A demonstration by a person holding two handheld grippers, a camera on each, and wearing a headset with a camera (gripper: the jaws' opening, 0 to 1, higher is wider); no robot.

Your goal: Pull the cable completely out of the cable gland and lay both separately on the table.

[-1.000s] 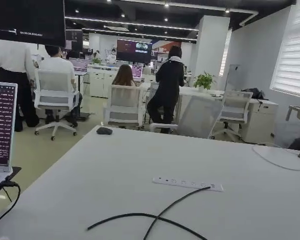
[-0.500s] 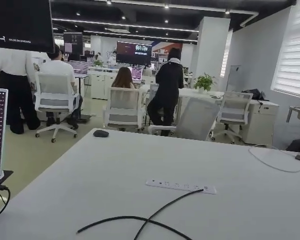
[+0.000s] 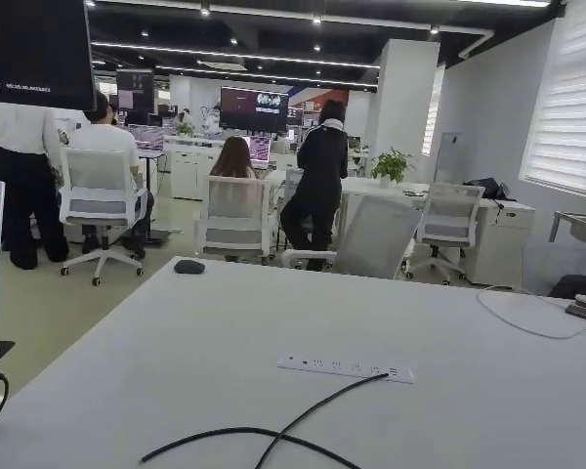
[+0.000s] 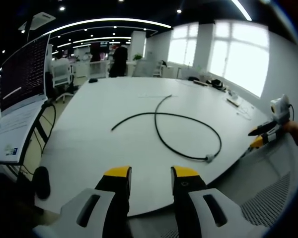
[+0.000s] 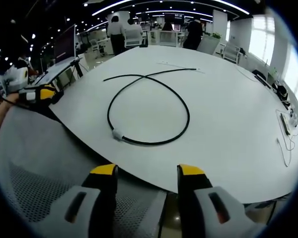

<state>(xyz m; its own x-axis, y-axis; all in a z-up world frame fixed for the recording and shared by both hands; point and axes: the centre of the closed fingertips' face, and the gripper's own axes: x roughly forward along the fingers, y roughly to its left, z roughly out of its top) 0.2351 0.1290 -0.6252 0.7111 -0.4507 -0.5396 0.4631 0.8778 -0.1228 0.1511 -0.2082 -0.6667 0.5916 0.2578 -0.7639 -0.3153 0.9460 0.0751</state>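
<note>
The left gripper [image 4: 151,181] hangs just off the near edge of the white table [image 4: 89,144], its jaws apart with nothing between them, and a lit screen [image 4: 22,74] stands at the table's left side. On the table the black cable [image 4: 155,113] lies in one crossed loop with the small pale gland [image 4: 208,158] on its near end, close to the table's edge, while a white power strip [image 3: 344,368] lies beyond the loop and a dark mouse [image 3: 188,267] sits at the far edge. The right gripper [image 5: 148,176] also hangs off the near edge, jaws apart and empty, well apart from the left one.
</note>
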